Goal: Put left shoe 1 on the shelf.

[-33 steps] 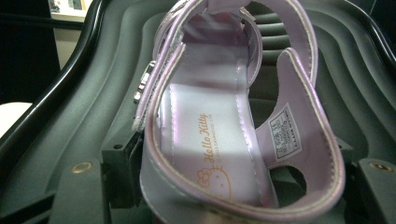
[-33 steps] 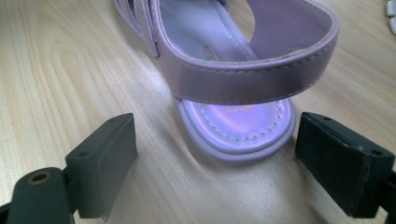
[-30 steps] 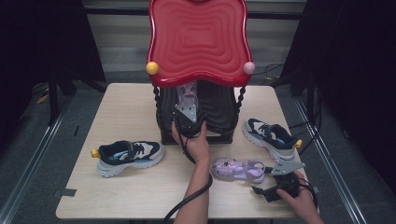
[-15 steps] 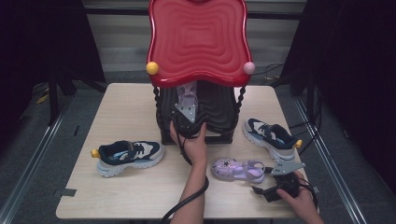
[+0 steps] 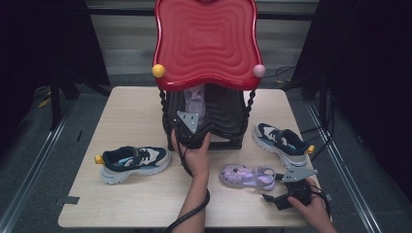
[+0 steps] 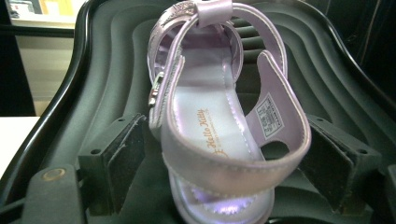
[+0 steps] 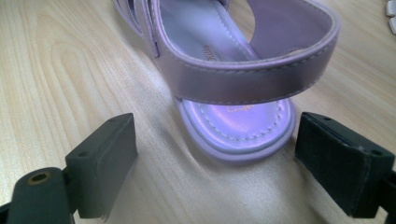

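Note:
A lilac sandal (image 5: 194, 97) (image 6: 210, 126) leans heel-down on the black ridged back of a stand (image 6: 93, 93) under a red wavy top (image 5: 206, 39). My left gripper (image 5: 193, 109) (image 6: 224, 172) reaches into the stand with the sandal's heel between its jaws. The jaws have just been opening, and a gap shows beside the left pad (image 6: 123, 158). The matching sandal (image 5: 248, 175) (image 7: 243, 84) lies flat on the table. My right gripper (image 5: 275, 187) (image 7: 224, 158) is open, one jaw on each side of that heel without touching it.
A navy and white sneaker (image 5: 133, 162) sits at the left of the wooden table (image 5: 121, 111), and its pair (image 5: 282, 140) at the right beside the stand. A yellow ball (image 5: 158, 71) and a pink ball (image 5: 259, 71) mark the red top's corners.

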{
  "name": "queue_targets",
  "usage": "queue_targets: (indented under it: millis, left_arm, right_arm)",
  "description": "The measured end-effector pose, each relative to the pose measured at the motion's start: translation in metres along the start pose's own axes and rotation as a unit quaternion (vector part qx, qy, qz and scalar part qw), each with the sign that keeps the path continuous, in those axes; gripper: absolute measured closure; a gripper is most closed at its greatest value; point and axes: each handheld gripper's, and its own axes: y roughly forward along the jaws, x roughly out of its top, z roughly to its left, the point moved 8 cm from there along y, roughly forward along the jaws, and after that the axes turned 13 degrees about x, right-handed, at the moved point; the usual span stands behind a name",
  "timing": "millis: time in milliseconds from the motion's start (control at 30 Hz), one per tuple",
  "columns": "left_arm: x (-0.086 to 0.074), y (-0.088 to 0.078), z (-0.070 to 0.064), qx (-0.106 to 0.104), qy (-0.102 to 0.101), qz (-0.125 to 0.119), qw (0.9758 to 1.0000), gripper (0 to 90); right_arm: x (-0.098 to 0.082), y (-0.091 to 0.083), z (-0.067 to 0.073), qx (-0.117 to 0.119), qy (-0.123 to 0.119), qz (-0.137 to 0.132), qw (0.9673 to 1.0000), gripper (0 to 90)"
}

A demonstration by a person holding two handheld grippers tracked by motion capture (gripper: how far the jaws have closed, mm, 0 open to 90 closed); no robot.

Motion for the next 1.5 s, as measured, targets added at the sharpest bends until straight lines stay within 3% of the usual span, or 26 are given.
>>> queue_targets:
  millis: [133,400,500,533,767,833,867,933,1000,1033,1100,1167,1200,1233,1300,1367,1400,1500]
  left_arm:
    - [0.001,-0.005,0.004,-0.006,-0.001,-0.003,1.0000,17.7]
    - [0.006,-0.023,0.009,-0.028,0.017,-0.013,0.9994,17.7]
    - [0.004,-0.029,0.010,-0.041,0.023,-0.007,0.9989,17.7]
    - [0.001,-0.033,0.010,-0.047,0.036,-0.009,0.9982,17.9]
    - [-0.008,-0.043,0.010,-0.086,0.037,0.005,0.9956,19.5]
    - [-0.010,-0.049,0.008,-0.108,0.055,0.010,0.9926,19.5]
    - [-0.010,-0.049,0.008,-0.108,0.055,0.010,0.9926,19.5]
    - [-0.011,-0.053,0.008,-0.119,0.070,0.011,0.9904,19.5]
    - [-0.014,-0.058,0.007,-0.149,0.076,0.021,0.9857,19.9]
    - [-0.014,-0.058,0.007,-0.149,0.076,0.021,0.9857,19.9]
    - [-0.017,-0.062,0.008,-0.164,0.097,0.030,0.9811,19.9]
    - [-0.018,-0.064,0.008,-0.169,0.094,0.034,0.9804,19.9]
    - [-0.018,-0.067,0.008,-0.183,0.098,0.038,0.9775,19.9]
    - [-0.018,-0.067,0.008,-0.183,0.098,0.038,0.9775,19.9]
    - [-0.020,-0.069,0.008,-0.194,0.107,0.042,0.9743,19.9]
    - [-0.024,-0.073,0.009,-0.206,0.126,0.051,0.9690,19.9]
    - [-0.024,-0.073,0.009,-0.206,0.126,0.051,0.9690,19.9]
    - [-0.029,-0.076,0.010,-0.222,0.126,0.061,0.9650,19.9]
  right_arm:
    - [0.000,0.000,0.000,0.000,0.000,0.000,1.0000,12.3]
    - [0.000,0.000,0.000,0.000,0.000,0.000,1.0000,12.3]
    - [0.000,0.000,0.000,0.000,0.000,0.000,1.0000,12.3]
    - [0.000,0.000,0.000,0.000,0.000,0.000,1.0000,12.3]
    - [0.000,0.000,0.000,0.000,0.000,0.000,1.0000,12.3]
    - [0.000,0.000,0.000,0.000,-0.001,0.000,1.0000,12.3]
    - [0.000,0.000,0.000,0.000,-0.001,0.000,1.0000,12.3]
    - [0.000,0.000,0.000,0.000,0.000,0.000,1.0000,12.3]
    - [0.000,0.000,0.000,-0.001,0.000,0.000,1.0000,12.3]
    - [0.000,0.000,0.000,-0.001,0.000,0.000,1.0000,12.3]
    - [0.000,0.000,0.000,0.000,-0.001,0.000,1.0000,12.3]
    - [0.000,0.000,0.000,0.000,0.000,0.000,1.0000,12.3]
    - [0.000,0.000,0.000,0.000,0.000,0.000,1.0000,12.3]
    - [0.000,0.000,0.000,0.000,0.000,0.000,1.0000,12.3]
    - [0.000,0.000,0.000,0.000,-0.002,-0.001,1.0000,12.3]
    - [0.000,0.000,0.000,0.000,-0.002,-0.001,1.0000,12.3]
    - [0.000,0.000,0.000,0.000,-0.002,-0.001,1.0000,12.3]
    - [0.000,0.000,0.000,0.000,-0.002,-0.001,1.0000,12.3]
